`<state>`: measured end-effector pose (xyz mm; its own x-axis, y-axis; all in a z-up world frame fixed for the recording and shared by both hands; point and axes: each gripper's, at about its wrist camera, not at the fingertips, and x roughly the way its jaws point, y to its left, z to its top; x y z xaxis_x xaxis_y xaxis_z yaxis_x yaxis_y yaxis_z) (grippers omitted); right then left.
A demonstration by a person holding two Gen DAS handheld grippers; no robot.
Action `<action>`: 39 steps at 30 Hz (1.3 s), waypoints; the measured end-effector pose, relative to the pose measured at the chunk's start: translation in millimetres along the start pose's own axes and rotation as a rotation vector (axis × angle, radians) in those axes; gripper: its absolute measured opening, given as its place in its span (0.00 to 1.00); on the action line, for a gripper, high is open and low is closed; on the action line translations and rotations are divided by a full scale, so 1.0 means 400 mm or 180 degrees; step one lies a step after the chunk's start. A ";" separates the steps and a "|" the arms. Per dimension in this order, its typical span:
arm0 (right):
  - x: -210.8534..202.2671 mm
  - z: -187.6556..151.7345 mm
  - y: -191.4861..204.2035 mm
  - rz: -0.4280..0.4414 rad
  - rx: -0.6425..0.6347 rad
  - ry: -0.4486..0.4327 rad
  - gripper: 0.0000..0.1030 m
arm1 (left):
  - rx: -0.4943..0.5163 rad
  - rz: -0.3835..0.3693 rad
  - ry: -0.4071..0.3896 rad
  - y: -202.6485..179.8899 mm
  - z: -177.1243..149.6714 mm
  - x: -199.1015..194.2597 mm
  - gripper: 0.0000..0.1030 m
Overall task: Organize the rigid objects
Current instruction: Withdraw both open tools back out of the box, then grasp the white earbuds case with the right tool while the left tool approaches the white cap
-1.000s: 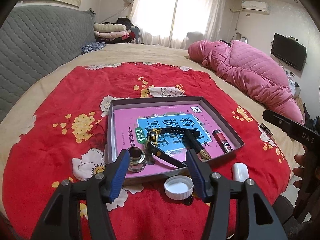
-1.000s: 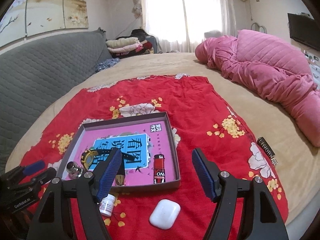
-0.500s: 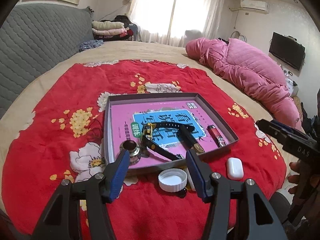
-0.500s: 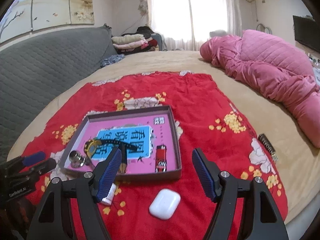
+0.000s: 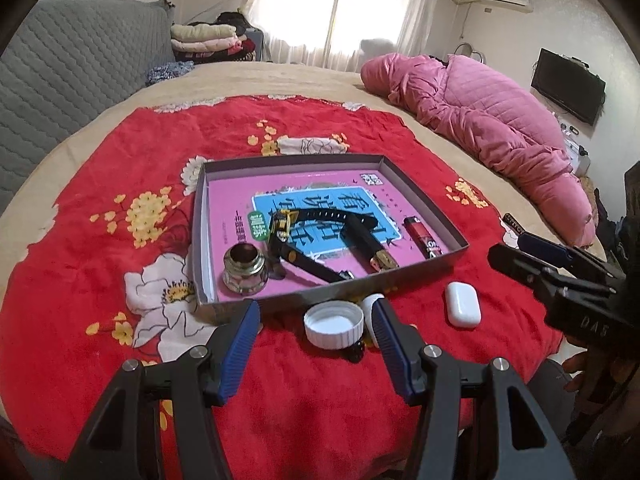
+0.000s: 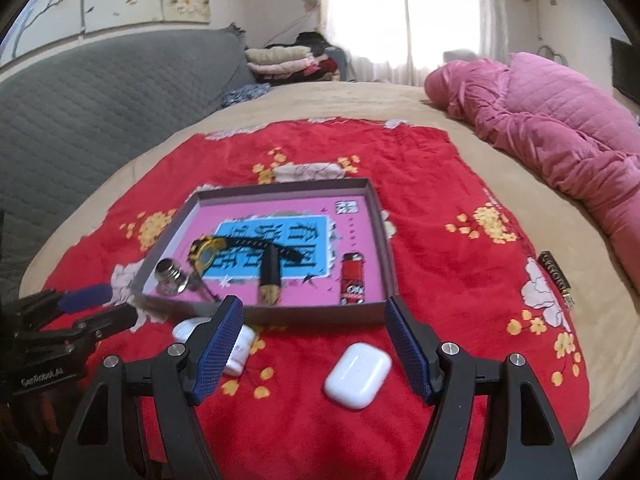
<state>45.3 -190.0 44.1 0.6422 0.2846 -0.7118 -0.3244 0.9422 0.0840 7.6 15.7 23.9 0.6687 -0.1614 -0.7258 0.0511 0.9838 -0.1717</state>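
A shallow grey box (image 5: 424, 200) (image 6: 380, 240) with a pink book lining lies on the red floral cloth. It holds a black watch (image 5: 316, 216), a metal fitting (image 5: 245, 268), a red lighter (image 5: 422, 238) and a black pen-like piece (image 5: 366, 240). In front of it lie a white cap (image 5: 334, 324), a small white bottle (image 6: 240, 346) and a white earbud case (image 6: 358, 374) (image 5: 463, 304). My left gripper (image 5: 315, 304) is open, with the cap just past its tips. My right gripper (image 6: 313, 300) is open above the earbud case, which lies untouched between its fingers.
A pink quilt (image 5: 492, 128) is heaped at the right of the bed and a grey padded headboard (image 6: 100, 92) runs along the left. A small dark clip-like object (image 6: 556, 276) lies at the cloth's right edge. Folded clothes (image 5: 208, 38) sit at the far end.
My right gripper has come forward and down toward the box, so the earbud case now lies between its fingers. The left view has shifted slightly. Both jaws stayed as wide.
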 end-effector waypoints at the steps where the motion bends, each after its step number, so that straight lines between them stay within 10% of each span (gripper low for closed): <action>1: 0.002 -0.003 0.003 -0.0001 -0.0012 0.0014 0.72 | -0.0011 0.0001 0.0018 0.003 -0.002 0.002 0.56; 39: 0.067 -0.101 -0.071 -0.0196 0.0367 0.0594 0.72 | 0.0014 -0.0157 0.0504 -0.024 -0.048 0.073 0.56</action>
<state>43.6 -216.4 -5.4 0.5152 0.1983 -0.8338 -0.2002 0.9738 0.1079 12.3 -0.1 -8.5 0.5401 -0.2194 -0.8125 0.0845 0.9747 -0.2070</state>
